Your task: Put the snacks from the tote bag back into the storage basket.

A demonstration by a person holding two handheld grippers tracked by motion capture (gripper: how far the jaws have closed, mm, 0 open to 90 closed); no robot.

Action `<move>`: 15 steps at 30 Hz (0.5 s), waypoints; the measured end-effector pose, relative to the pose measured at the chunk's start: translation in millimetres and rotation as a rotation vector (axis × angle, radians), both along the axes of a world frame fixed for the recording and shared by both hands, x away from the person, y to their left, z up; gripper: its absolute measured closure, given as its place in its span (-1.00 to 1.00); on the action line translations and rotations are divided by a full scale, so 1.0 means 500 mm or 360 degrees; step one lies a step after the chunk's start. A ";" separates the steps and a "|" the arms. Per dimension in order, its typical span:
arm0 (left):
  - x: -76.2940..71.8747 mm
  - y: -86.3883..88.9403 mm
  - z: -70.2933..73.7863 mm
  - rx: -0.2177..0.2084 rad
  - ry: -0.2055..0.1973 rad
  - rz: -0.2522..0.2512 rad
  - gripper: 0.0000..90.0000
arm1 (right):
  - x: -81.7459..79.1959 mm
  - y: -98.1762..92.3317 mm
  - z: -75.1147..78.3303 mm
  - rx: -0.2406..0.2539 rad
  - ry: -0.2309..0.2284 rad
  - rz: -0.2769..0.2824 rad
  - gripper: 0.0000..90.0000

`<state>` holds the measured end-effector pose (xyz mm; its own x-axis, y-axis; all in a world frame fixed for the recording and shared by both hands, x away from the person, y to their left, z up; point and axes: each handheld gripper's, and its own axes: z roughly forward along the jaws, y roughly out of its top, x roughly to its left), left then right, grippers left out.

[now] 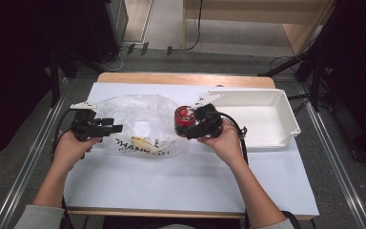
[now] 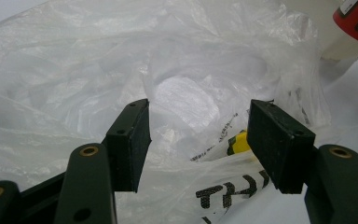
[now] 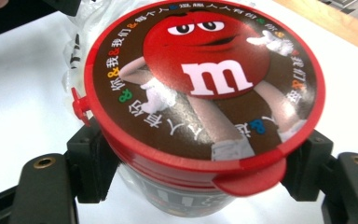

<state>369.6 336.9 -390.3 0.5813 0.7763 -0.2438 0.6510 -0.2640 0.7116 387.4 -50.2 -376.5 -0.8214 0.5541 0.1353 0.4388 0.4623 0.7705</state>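
Right hand-held gripper (image 3: 193, 184) clamped on candy tub (image 3: 204, 100), left hand-held gripper (image 2: 198, 140) wide at plastic bag (image 2: 121, 65): bagging step, likely needing mouth held open.

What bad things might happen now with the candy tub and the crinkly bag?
1. The right gripper squeezes the candy tub just under its red lid, so the smooth tub might slip or tip.
2. The left gripper is open in front of the plastic bag, not pinching it. The floppy bag may fold shut when the tub comes near.
3. The bag is thin and crumpled, so a hard push might shove it along the table.
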 end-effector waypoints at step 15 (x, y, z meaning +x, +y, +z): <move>-0.001 0.000 0.001 0.0007 -0.0004 -0.0004 -0.09 | 0.014 -0.058 0.020 0.0032 -0.0012 -0.0103 -0.41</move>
<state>369.3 336.8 -389.7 0.5838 0.7759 -0.2391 0.6486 -0.2686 0.7122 394.6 -79.2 -366.6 -0.7848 0.6035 0.1410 0.4616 0.4173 0.7828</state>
